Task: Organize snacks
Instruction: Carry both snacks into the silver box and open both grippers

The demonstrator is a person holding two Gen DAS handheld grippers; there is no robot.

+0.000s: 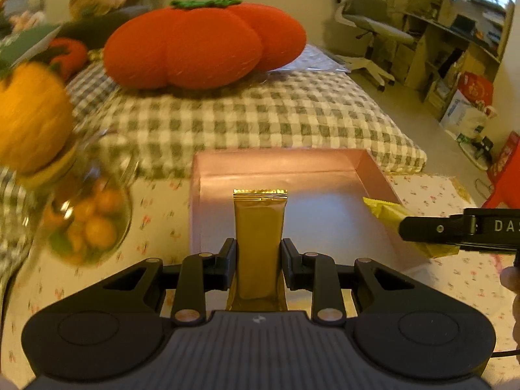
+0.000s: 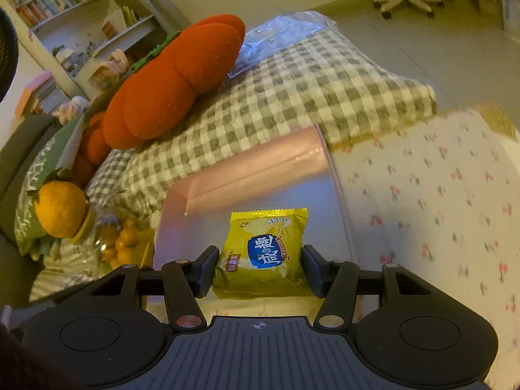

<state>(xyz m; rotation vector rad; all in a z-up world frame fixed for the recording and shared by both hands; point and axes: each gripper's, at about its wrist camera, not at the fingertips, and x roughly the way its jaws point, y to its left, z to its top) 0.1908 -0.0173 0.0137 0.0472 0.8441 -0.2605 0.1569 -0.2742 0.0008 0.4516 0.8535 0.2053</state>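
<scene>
My left gripper (image 1: 259,253) is shut on a gold snack bar packet (image 1: 260,227), held upright at the near edge of an open pink box (image 1: 276,162). My right gripper (image 2: 260,265) is shut on a yellow snack bag with a blue label (image 2: 265,253), held over the near part of the same pink box (image 2: 260,165). In the left wrist view the right gripper (image 1: 432,230) comes in from the right with the yellow bag (image 1: 386,211) over the box's right wall. The box floor shows nothing else inside.
A glass jar of small oranges with an orange-shaped lid (image 1: 84,217) stands left of the box, also in the right wrist view (image 2: 65,209). A large red tomato cushion (image 1: 201,42) lies on a checked blanket (image 1: 260,117) behind. The box sits on a floral cloth (image 2: 438,201).
</scene>
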